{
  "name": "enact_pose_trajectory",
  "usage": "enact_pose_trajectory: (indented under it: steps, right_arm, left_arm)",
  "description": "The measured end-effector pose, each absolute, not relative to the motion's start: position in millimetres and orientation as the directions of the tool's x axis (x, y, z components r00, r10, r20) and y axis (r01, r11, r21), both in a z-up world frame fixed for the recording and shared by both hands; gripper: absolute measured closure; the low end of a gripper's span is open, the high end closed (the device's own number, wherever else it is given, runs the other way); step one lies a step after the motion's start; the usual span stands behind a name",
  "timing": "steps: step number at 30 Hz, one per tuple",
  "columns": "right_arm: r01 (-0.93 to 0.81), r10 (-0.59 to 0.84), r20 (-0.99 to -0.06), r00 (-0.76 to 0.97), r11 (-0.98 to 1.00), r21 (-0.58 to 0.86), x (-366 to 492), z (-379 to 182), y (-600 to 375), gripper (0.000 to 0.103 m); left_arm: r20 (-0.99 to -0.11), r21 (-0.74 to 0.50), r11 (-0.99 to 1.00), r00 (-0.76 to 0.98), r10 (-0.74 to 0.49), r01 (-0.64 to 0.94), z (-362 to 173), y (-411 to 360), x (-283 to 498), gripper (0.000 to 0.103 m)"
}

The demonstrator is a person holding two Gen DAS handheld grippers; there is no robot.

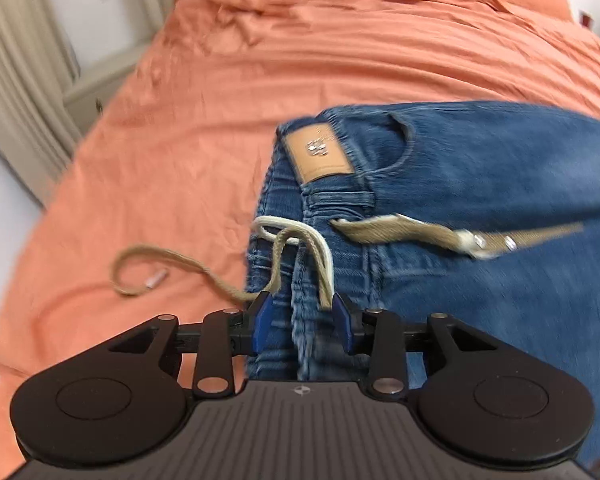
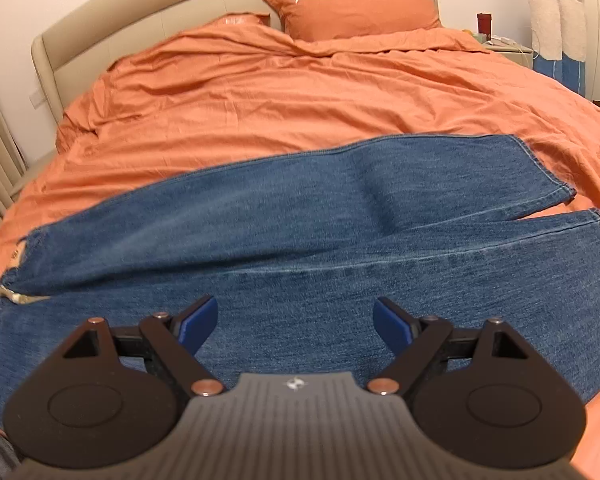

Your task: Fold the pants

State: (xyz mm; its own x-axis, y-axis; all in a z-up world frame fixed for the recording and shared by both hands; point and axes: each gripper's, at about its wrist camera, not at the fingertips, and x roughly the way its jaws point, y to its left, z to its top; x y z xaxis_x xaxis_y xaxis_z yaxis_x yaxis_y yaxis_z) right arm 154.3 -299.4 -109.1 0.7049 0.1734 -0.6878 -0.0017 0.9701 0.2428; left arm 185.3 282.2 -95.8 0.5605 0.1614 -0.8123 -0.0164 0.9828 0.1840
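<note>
Your left tool point(image 1: 302, 308) stands partly open over the waistband end of the jeans point(image 1: 480, 200). Its blue pads sit apart, with a ridge of bunched denim and the loops of the drawstring point(image 1: 300, 248) running up between them; the picture is blurred there, and you cannot tell whether either pad touches the cloth or the cord. The pads do not press together on anything. From the tool, one cord end trails out toward 10 o'clock onto the orange duvet point(image 1: 180, 120), ending in a small metal tip point(image 1: 156, 279). A tan leather patch point(image 1: 318, 152) lies on the waistband at about 12 o'clock from the tool, and a beige strap with metal eyelets point(image 1: 440, 236) stretches away toward 2 o'clock across the denim.

Your right tool point(image 2: 296, 320) is wide open, its pads well apart and nothing between them, hovering over the nearer leg of the jeans point(image 2: 340, 280). In this view the jeans lie flat across the bed, the waistband toward 9 o'clock and both hems toward 3 o'clock, the farther leg spread slightly away from the nearer one. Two orange pillows point(image 2: 352, 4) rest against the beige headboard point(image 2: 140, 16) at 12 o'clock, and a nightstand point(image 2: 508, 46) stands near 1 o'clock.
</note>
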Motion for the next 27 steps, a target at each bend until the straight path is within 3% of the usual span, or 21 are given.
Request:
enact_pose_trajectory:
  steps: [9, 14, 21, 24, 27]
  right_arm:
    - [-0.013, 0.188, -0.651, 0.736, 0.965, 0.263, 138.4, -96.5, -304.3, 0.022]
    - [-0.02, 0.193, -0.62, 0.76, 0.961, 0.274, 125.8, -85.4, -303.7, 0.022]
    - [-0.018, 0.248, -0.599, 0.762, 0.932, 0.363, 116.7, -62.9, -317.5, 0.021]
    - [-0.047, 0.296, -0.566, 0.77, 0.91, 0.412, 109.8, -40.0, -339.1, 0.021]
    - [-0.047, 0.252, -0.56, 0.789, 0.934, 0.354, 99.0, -9.6, -365.0, 0.021]
  left_arm:
    - [-0.821, 0.405, 0.816, 0.557, 0.126, 0.412, -83.9, 207.3, 116.4, 0.061]
    - [-0.829, 0.505, 0.649, 0.529, 0.182, 0.568, -110.3, 182.7, 94.2, 0.052]
    - [-0.766, 0.638, 0.421, 0.586, 0.264, 0.644, -164.1, 156.6, 74.6, 0.052]
    - [-0.782, 0.61, 0.499, 0.57, 0.252, 0.616, -164.7, 161.1, 82.4, 0.055]
    - [-0.784, 0.602, 0.533, 0.567, 0.253, 0.595, -164.8, 163.0, 84.7, 0.056]
